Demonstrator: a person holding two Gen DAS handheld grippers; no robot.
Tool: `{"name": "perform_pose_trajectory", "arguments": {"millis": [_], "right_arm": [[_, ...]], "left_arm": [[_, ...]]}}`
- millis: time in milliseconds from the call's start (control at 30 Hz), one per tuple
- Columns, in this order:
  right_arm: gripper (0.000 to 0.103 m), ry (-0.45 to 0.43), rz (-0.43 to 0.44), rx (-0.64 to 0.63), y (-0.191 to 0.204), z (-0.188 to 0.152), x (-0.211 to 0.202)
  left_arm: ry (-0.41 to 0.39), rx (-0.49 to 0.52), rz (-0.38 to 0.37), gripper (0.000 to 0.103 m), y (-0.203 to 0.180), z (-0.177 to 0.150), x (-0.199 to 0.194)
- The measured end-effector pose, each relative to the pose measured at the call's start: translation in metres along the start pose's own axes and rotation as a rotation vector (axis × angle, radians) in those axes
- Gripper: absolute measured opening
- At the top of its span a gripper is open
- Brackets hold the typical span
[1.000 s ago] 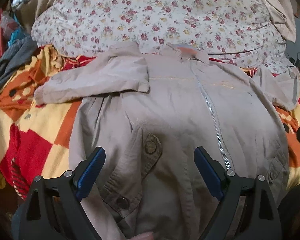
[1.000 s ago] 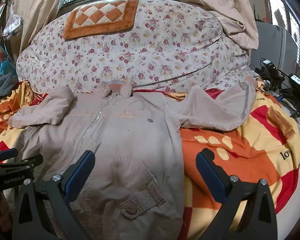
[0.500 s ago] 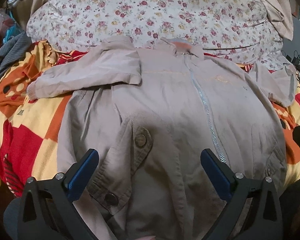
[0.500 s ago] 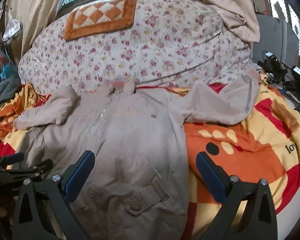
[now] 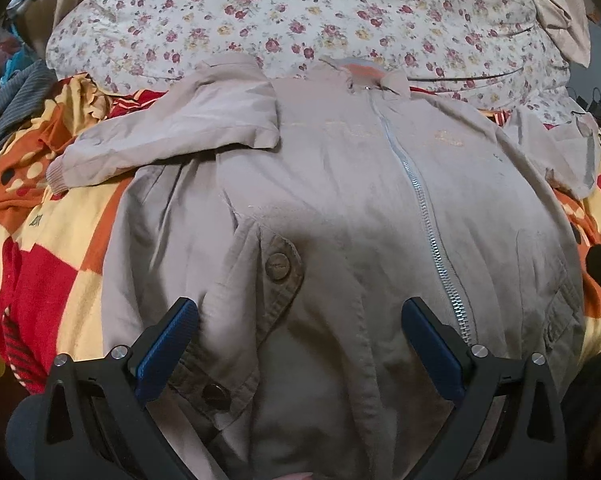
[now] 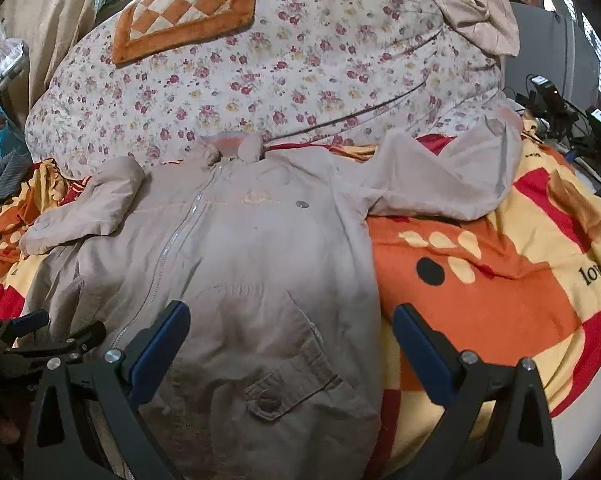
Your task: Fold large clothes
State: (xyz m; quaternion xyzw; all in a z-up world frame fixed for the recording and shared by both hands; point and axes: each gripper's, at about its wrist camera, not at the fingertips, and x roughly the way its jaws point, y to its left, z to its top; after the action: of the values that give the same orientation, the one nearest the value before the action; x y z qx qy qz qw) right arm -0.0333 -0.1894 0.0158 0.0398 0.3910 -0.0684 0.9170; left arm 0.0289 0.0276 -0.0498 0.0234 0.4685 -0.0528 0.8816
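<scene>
A beige zip jacket lies front up on the bed, collar at the far end, zipper closed. It also shows in the right wrist view. Its left sleeve lies folded outward to the left; its right sleeve spreads to the right. My left gripper is open and empty above the hem, near the buttoned left pocket. My right gripper is open and empty above the right pocket. The left gripper shows at the left edge of the right wrist view.
A red, orange and yellow blanket covers the bed. A large floral quilt is piled behind the jacket, with an orange checked mat on top. Grey striped cloth lies far left. Cables and devices sit at the right.
Both grippers have drawn a little closer over the jacket's lower part and both stay open. The jacket has not moved.
</scene>
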Motion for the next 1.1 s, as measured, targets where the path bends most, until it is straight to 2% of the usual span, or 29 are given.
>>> {"name": "perform_pose_trajectory", "arguments": {"millis": [367, 533, 700, 767, 900, 1000, 1100], "right_arm": [[0.103, -0.005, -0.006, 0.012, 0.002, 0.001, 0.002], [0.102, 0.055, 0.015, 0.024, 0.001, -0.003, 0.014], [0.103, -0.062, 0.023, 0.021, 0.000, -0.002, -0.002], [0.103, -0.039, 0.062, 0.035, 0.000, -0.002, 0.001], [0.103, 0.074, 0.224, 0.037, 0.007, -0.007, 0.015], [0.102, 0.120, 0.292, 0.036, 0.013, -0.010, 0.020], [0.102, 0.099, 0.221, 0.010, 0.015, -0.010, 0.019]], "left_arm": [[-0.019, 0.000, 0.005, 0.094, 0.000, 0.002, -0.004], [-0.034, 0.005, 0.023, 0.094, 0.001, 0.002, -0.005], [-0.075, 0.006, 0.040, 0.094, 0.003, 0.002, -0.010], [-0.096, 0.005, 0.035, 0.094, 0.003, 0.003, -0.012], [-0.126, 0.007, 0.032, 0.094, 0.004, 0.004, -0.016], [-0.119, 0.002, 0.026, 0.094, 0.005, 0.006, -0.016], [-0.102, 0.006, 0.031, 0.094, 0.005, 0.006, -0.013]]}}
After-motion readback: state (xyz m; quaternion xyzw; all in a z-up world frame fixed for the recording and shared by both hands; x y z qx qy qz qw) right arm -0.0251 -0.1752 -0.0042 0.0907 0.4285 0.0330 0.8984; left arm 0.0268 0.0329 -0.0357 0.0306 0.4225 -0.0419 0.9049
